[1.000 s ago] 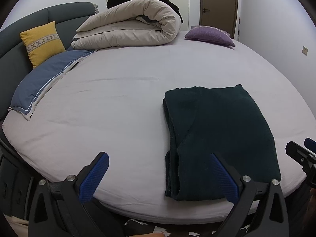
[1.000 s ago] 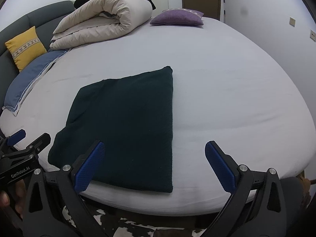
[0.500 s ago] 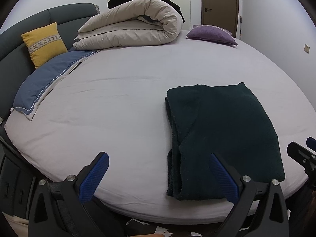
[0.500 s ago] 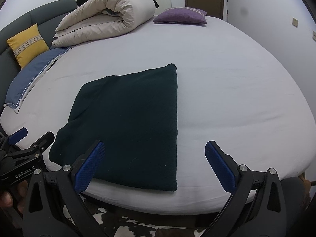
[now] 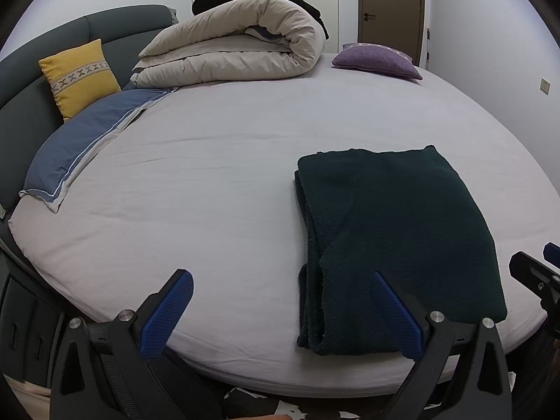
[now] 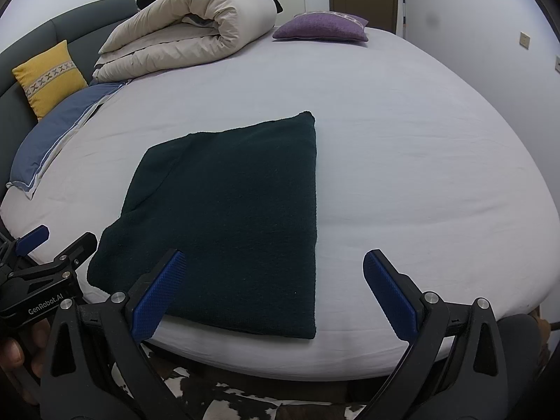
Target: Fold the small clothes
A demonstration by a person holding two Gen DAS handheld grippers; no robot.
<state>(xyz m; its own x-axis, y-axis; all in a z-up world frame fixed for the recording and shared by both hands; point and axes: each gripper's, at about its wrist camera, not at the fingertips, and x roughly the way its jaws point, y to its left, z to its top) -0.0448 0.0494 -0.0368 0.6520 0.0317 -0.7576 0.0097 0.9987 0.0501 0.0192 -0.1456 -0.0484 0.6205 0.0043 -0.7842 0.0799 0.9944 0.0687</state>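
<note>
Both grippers idle, nothing held. left gripper (image 5: 278,309) has its jaws wide apart, hovering off the near edge of the bed (image 5: 217,182); right gripper (image 6: 271,290) likewise spread and empty, also off the near edge

dark green garment (image 6: 227,217) lies flat on the sheet near that edge as a neat rectangle, stacked layers showing along its left side in the left wrist view (image 5: 395,245). It sits just ahead of the right gripper, and to the right of the left one

Change over the last second: small. Garment shape is the same, not touched; both cameras have drifted slightly, so bed and cloth sit a bit differently in frame, and the jaws stayed wide throughout

My read: fold looks finished or one fold short. With no grip made, the hands appear to be pausing or backing off rather than starting another fold. If another fold is wanted, the near corners are the obvious pick points

Rolled duvet (image 6: 196,24), yellow cushion (image 5: 78,77) and purple cushion (image 6: 320,28) are well apart from the work area
</note>
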